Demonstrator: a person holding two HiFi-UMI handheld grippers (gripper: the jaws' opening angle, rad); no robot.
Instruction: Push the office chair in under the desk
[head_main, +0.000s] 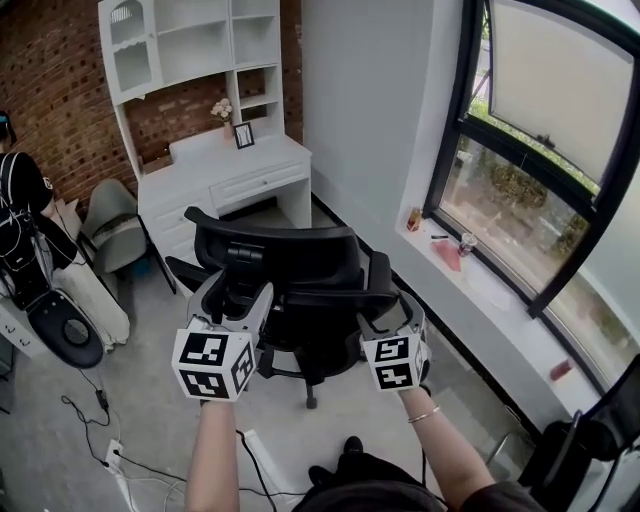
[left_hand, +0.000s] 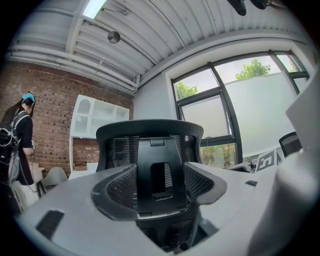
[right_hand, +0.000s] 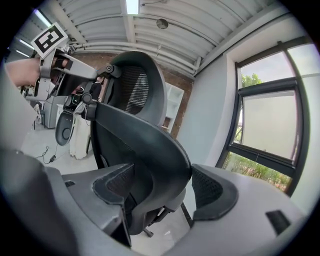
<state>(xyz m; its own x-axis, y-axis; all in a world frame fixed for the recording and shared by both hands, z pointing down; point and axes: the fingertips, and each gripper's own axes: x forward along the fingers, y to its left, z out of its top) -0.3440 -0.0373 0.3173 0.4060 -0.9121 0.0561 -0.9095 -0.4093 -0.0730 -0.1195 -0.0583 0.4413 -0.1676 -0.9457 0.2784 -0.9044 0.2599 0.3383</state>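
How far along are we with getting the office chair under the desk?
Done: nothing yet. The office chair stands apart from the white desk, not under it. In hand: the left gripper and right gripper are at its backrest, jaws open, not clamping. Left: the whole push under the desk.

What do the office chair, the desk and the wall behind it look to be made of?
Office chair: matte black plastic frame, likely, with woven mesh panels in the back. Desk: smooth white painted wood or board; which one is unclear. Wall: bare red brick, mortar lines visible.
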